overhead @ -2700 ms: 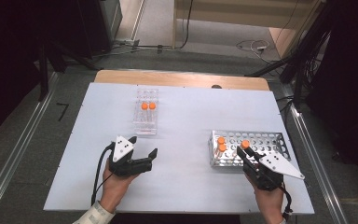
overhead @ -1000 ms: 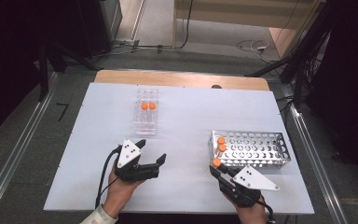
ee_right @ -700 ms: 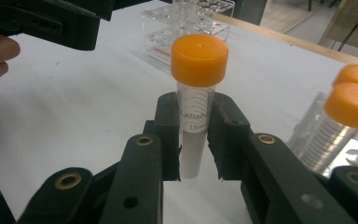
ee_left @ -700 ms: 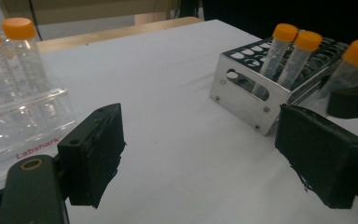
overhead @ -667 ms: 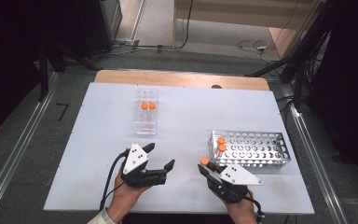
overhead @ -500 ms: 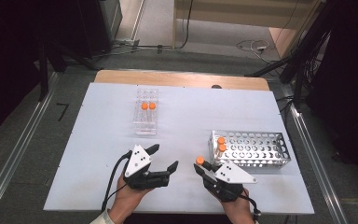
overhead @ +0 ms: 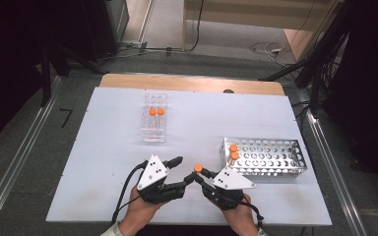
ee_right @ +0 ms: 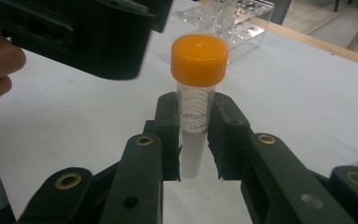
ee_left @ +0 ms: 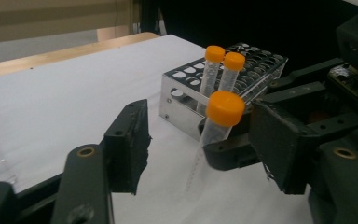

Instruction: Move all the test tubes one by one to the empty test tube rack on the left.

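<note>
A clear tube with an orange cap (ee_right: 199, 53) stands upright in my right gripper (ee_right: 196, 116), which is shut on its body just below the cap. In the high view the right gripper (overhead: 201, 175) holds the tube (overhead: 198, 168) near the table's front middle. My left gripper (overhead: 183, 170) faces it from the left. In the left gripper view the tube (ee_left: 216, 121) stands between the jaws of the left gripper (ee_left: 200, 140), with a gap on each side. Those jaws have just been closing.
A metal rack (overhead: 275, 157) with two orange-capped tubes (overhead: 233, 151) at its left end sits at the right. A clear rack (overhead: 154, 123) holding two more capped tubes (overhead: 156, 111) stands at the back middle. The table's front edge is close under both hands.
My right gripper has carried the tube left, away from the metal rack. My left gripper has moved right to meet it, and its jaws have narrowed around the tube.
</note>
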The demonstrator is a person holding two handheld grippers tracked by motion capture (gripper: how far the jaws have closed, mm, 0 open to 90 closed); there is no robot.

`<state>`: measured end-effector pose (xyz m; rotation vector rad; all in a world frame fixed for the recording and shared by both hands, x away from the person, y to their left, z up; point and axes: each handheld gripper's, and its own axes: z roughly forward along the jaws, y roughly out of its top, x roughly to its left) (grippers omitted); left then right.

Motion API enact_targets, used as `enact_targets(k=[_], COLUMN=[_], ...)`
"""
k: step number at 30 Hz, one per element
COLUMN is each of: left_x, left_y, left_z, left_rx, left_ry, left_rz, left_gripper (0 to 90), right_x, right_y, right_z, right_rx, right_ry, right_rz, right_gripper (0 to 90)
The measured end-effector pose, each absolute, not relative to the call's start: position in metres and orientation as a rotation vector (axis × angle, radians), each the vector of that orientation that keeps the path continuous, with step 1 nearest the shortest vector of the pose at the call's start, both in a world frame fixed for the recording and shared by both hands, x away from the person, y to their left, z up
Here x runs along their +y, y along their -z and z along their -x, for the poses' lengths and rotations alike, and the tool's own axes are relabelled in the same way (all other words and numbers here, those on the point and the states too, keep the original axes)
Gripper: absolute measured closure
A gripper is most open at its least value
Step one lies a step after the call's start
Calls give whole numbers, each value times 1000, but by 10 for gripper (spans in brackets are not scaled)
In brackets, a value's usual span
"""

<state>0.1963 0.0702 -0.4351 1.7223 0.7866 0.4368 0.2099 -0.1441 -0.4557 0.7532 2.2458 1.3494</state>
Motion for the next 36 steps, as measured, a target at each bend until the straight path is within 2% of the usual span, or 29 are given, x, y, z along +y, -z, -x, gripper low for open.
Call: enact_targets(k=[4, 12, 27, 28, 32, 36], left_x=[69, 65, 62, 63, 65, 71], left_y=[436, 437, 439, 439, 438, 437], left_z=[-196, -196, -194, -194, -195, -198], left_rx=[772, 752, 747, 747, 752, 773], left_ry=[-436, -442, -467, -465, -476, -471], left_rz=[-1729, -1748, -1755, -1753, -1743, -1728], left_gripper=[523, 639, 697, 698, 700, 700], right_x=[-138, -132, -132, -132, -132, -134], right_y=[455, 454, 454, 454, 454, 453], right_z=[-209, -208, -208, -208, -209, -210], right_rx=[2253, 2264, 2276, 2279, 2314, 2321], right_ry=[-1360, -1370, -1378, -1380, -1389, -1381], right_rz=[-738, -724, -726, -724, -708, -720], right_gripper=[721, 721, 715, 706, 527, 421])
